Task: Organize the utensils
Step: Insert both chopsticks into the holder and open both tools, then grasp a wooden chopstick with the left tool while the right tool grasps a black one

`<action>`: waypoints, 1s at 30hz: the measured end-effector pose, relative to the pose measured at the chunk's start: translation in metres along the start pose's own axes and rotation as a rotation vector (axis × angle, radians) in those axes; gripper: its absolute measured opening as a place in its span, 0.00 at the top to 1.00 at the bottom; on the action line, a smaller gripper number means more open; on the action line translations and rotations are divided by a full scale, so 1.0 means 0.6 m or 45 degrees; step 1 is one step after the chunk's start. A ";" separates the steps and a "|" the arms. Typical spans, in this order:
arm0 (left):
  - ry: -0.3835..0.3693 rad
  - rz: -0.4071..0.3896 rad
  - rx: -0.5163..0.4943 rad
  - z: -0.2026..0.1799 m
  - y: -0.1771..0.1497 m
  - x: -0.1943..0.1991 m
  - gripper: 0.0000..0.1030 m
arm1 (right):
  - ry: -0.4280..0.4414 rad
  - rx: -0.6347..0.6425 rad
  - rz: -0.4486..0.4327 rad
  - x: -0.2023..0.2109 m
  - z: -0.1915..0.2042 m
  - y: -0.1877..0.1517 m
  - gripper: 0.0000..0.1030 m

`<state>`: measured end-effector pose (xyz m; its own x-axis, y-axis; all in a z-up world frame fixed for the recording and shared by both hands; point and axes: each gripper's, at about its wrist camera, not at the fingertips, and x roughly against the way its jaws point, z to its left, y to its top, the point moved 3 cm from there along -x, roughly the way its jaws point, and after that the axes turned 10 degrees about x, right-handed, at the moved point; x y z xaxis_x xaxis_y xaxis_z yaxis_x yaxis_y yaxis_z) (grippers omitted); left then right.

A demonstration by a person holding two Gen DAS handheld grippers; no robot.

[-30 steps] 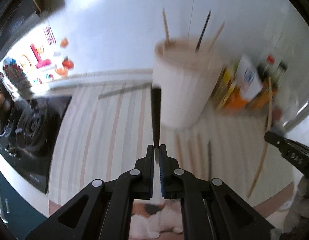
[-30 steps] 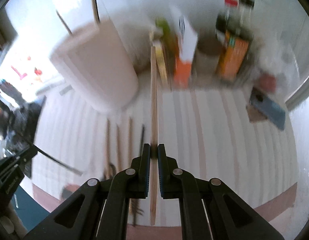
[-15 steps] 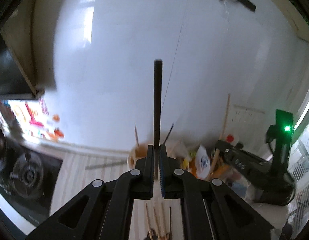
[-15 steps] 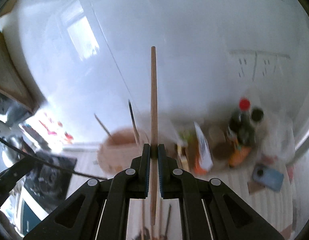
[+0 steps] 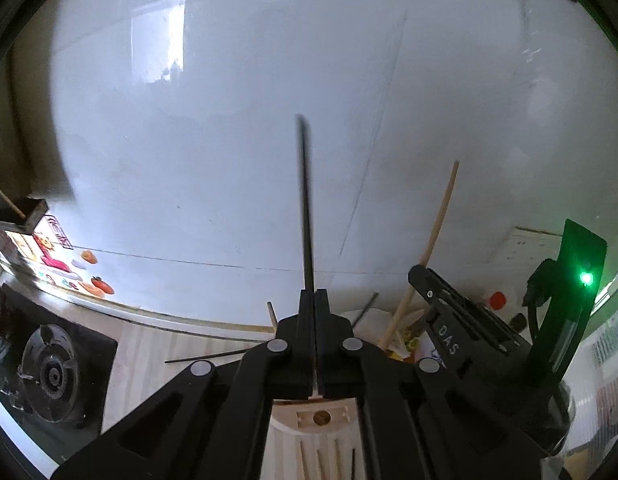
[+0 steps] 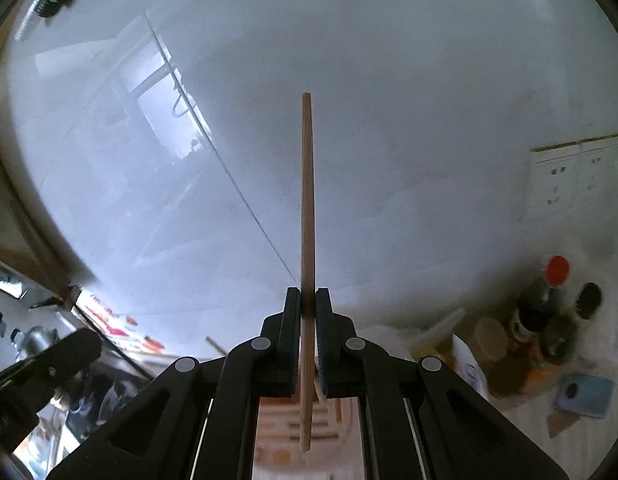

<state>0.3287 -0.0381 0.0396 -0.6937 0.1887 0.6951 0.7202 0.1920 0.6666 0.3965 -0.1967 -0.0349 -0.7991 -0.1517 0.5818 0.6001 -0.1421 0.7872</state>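
Observation:
My left gripper [image 5: 315,296] is shut on a black chopstick [image 5: 306,200] that points up at the white wall. My right gripper [image 6: 307,294] is shut on a wooden chopstick [image 6: 307,216], also upright; its lower end hangs over the white utensil holder [image 6: 333,420] below. In the left wrist view the right gripper [image 5: 419,276] with its wooden chopstick [image 5: 437,232] is at the right, and the holder's wooden lid [image 5: 321,416] lies under my fingers. Loose chopsticks [image 5: 337,464] lie on the counter in front of the holder.
A gas stove [image 5: 49,372] is at the left. A black chopstick [image 5: 209,357] lies on the striped counter. Sauce bottles [image 6: 549,308], packets [image 6: 467,360] and a blue object [image 6: 585,394] stand at the right by the wall. Wall sockets [image 6: 577,180] are above them.
Both grippers have risen and tilted up from the counter, each still holding its chopstick, and now sit above the holder. The views swung from the counter to the wall.

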 end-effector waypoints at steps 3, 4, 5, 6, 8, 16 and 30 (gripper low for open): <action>0.011 0.043 -0.005 0.010 0.000 -0.034 1.00 | -0.002 -0.005 -0.037 -0.036 0.005 0.000 0.93; 0.014 0.055 -0.006 0.013 -0.001 -0.042 1.00 | -0.006 0.003 -0.049 -0.047 0.007 -0.001 0.93; 0.022 0.067 0.000 0.018 -0.001 -0.052 1.00 | -0.011 0.010 -0.070 -0.055 0.009 -0.002 0.93; 0.026 0.080 0.010 0.026 -0.003 -0.060 1.00 | -0.016 0.017 -0.088 -0.061 0.010 -0.003 0.93; 0.034 0.105 0.032 0.039 -0.004 -0.072 1.00 | -0.013 0.037 -0.100 -0.076 0.014 -0.007 0.93; 0.163 0.100 0.121 0.103 -0.036 -0.044 0.87 | 0.001 0.109 -0.001 -0.091 0.017 -0.029 0.84; 0.345 0.268 0.118 0.183 -0.284 -0.031 0.00 | -0.131 0.024 0.187 0.081 -0.069 -0.167 0.38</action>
<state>0.2183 0.0313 -0.1165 -0.4943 -0.0263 0.8689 0.8346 0.2650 0.4828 0.2992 -0.2302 -0.0939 -0.7031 -0.0686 0.7078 0.7105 -0.1071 0.6955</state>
